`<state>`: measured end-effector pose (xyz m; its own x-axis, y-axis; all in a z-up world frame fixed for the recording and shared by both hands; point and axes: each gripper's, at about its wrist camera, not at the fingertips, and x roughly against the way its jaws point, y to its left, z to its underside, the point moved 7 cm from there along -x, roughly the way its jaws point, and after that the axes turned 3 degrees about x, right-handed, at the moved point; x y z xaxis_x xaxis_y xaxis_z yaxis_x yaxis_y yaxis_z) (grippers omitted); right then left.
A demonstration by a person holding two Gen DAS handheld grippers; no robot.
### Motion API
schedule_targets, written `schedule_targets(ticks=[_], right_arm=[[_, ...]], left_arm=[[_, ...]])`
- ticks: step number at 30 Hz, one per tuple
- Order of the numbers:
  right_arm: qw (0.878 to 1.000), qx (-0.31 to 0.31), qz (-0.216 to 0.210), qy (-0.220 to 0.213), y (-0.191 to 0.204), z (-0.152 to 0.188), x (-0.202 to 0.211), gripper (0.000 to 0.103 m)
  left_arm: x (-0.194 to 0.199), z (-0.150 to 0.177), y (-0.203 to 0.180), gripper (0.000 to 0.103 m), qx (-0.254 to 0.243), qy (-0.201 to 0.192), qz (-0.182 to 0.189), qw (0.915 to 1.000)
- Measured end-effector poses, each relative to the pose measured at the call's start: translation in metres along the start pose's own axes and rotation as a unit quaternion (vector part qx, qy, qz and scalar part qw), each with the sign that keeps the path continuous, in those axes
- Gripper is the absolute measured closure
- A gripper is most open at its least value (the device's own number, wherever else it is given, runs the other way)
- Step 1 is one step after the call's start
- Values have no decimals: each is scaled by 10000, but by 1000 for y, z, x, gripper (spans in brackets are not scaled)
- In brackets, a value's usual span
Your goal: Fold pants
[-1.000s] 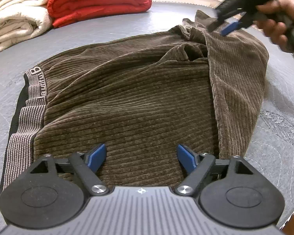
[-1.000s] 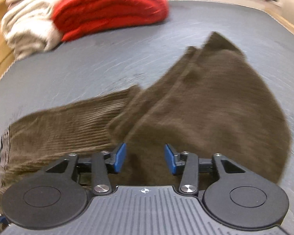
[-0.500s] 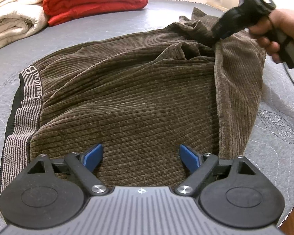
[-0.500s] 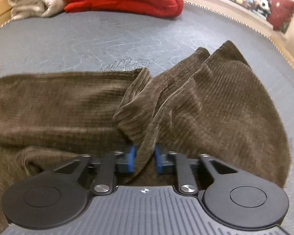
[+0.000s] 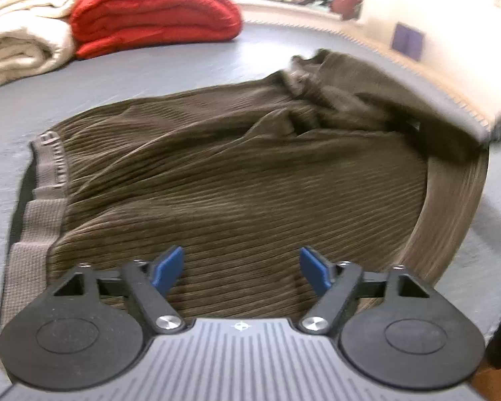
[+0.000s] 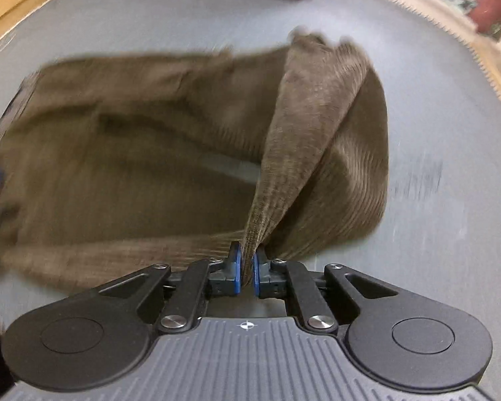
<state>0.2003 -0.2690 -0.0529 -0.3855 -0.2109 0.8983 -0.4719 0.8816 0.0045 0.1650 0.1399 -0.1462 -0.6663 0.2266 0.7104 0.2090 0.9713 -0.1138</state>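
Your right gripper (image 6: 246,269) has its 2 blue pads pinched tight on a fold of the brown corduroy pants (image 6: 304,140); the cloth rises from the jaws in a taut ridge (the rest of that view is smeared by motion). Your left gripper (image 5: 242,269) stands with its jaws apart, though they have just been closing a little, and its pads (image 5: 168,269) hang over the ribbed cloth with nothing pressed between them. The pants (image 5: 237,180) lie spread across the middle of the grey mattress (image 5: 133,77), the striped waistband (image 5: 33,230) toward its left edge and the bunched legs toward the right edge. At the mattress's far-left corner sit a folded red blanket (image 5: 153,13) and, touching it, a cream blanket (image 5: 20,43).
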Motion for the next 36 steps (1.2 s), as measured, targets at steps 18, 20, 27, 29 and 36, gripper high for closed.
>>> schedule_targets(ticks=[18, 20, 27, 29, 36], right_arm=[[9929, -639, -210, -984, -28, 23, 34, 68], [9911, -707, 9, -1125, -33, 5, 27, 61], [9915, -88, 433, -1227, -8, -54, -15, 57], [9908, 220, 725, -1121, -2, -63, -28, 57], [9871, 977, 1150, -539, 2, -56, -60, 97]], left_arm=[[-14, 29, -36, 48, -774, 469, 218, 9957], [-13, 30, -35, 48, -798, 428, 192, 9957], [-8, 34, -35, 43, -812, 329, 184, 9960], [-7, 34, -34, 43, -823, 340, 211, 9958], [-8, 32, -32, 43, -787, 366, 205, 9960]])
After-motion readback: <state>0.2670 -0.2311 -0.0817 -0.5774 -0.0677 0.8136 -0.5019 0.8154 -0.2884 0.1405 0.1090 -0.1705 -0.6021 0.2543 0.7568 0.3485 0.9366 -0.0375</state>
